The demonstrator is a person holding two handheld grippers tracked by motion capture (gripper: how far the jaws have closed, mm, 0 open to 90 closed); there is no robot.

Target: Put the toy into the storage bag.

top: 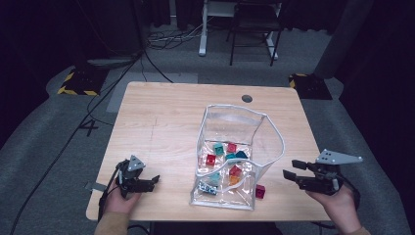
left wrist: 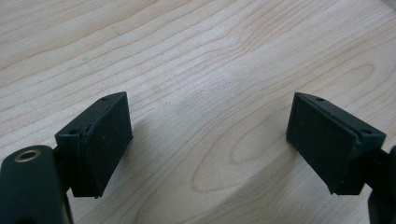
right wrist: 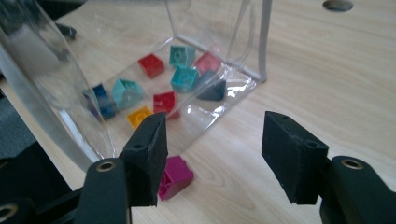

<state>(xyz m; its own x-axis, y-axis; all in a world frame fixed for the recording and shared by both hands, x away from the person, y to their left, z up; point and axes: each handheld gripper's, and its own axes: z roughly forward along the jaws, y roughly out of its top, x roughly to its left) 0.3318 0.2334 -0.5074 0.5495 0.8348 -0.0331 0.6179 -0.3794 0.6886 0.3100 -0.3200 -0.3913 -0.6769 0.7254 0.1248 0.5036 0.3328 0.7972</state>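
Observation:
A clear plastic bag with a white rim stands open on the wooden table, holding several coloured bricks in red, teal, orange and blue. A magenta brick lies on the table just outside the bag's near right corner; in the right gripper view that magenta brick sits just beyond the left jaw. My right gripper is open, a little right of that brick. My left gripper is open over bare wood at the table's near left, with nothing between its pads.
A round cable hole sits near the table's far edge. Beyond the table are a chair and a white desk leg, cables on the floor, and yellow-black striped bases.

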